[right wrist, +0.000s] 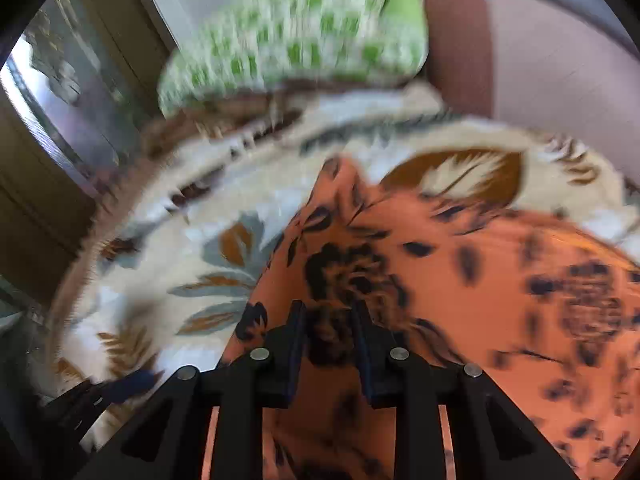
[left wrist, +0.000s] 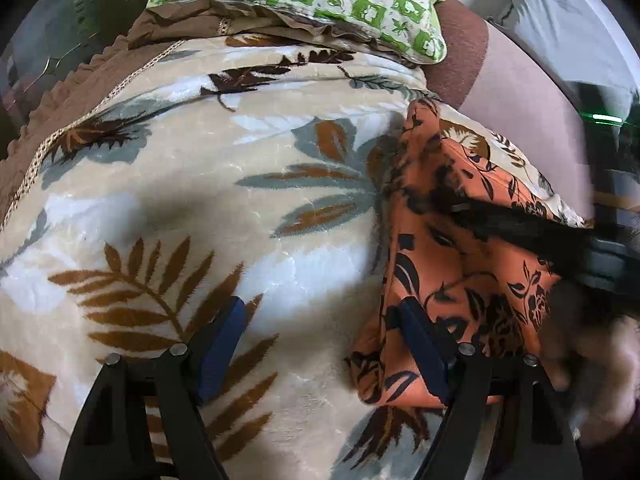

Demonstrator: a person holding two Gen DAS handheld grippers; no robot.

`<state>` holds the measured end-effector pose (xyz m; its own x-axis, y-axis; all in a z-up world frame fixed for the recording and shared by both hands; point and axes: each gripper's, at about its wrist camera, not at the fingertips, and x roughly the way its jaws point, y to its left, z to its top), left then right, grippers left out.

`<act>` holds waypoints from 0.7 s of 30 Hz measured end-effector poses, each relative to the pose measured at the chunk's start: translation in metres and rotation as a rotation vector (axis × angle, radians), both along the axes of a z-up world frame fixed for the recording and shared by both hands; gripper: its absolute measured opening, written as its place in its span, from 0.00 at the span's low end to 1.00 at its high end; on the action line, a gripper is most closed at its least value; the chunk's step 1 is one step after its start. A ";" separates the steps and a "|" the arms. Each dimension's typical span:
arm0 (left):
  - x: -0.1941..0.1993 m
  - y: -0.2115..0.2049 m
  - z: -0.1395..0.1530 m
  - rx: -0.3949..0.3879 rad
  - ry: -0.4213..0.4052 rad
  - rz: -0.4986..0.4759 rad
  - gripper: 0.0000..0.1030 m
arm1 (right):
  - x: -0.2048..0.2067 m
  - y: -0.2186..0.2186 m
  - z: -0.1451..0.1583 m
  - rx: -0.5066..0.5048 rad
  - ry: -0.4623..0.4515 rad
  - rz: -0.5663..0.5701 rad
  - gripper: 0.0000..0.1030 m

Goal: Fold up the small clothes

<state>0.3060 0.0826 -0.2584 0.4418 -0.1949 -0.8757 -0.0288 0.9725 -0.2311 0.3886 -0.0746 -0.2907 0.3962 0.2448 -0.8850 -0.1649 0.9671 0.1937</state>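
At right of the left view, the cloth [left wrist: 448,264] lies part-folded on the blanket [left wrist: 240,208]. Left gripper [left wrist: 324,344] fingers stand apart, empty; right gripper [right wrist: 328,344] fingers are narrowly apart over cloth, apparently gripping nothing. Next likely: pinch an edge and fold again.

Your right gripper [right wrist: 326,320] sits over the orange floral cloth [right wrist: 460,280], jaws narrowly apart, cloth showing between them (grip unclear, frame's blurred). Leaf-print blanket [right wrist: 208,208] underneath, green checked pillow [right wrist: 296,40] beyond.
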 end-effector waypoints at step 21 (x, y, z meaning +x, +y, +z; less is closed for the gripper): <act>-0.031 -0.053 0.050 -0.022 -0.265 -0.194 0.78 | -0.301 -0.257 0.109 0.239 -0.092 -0.572 0.26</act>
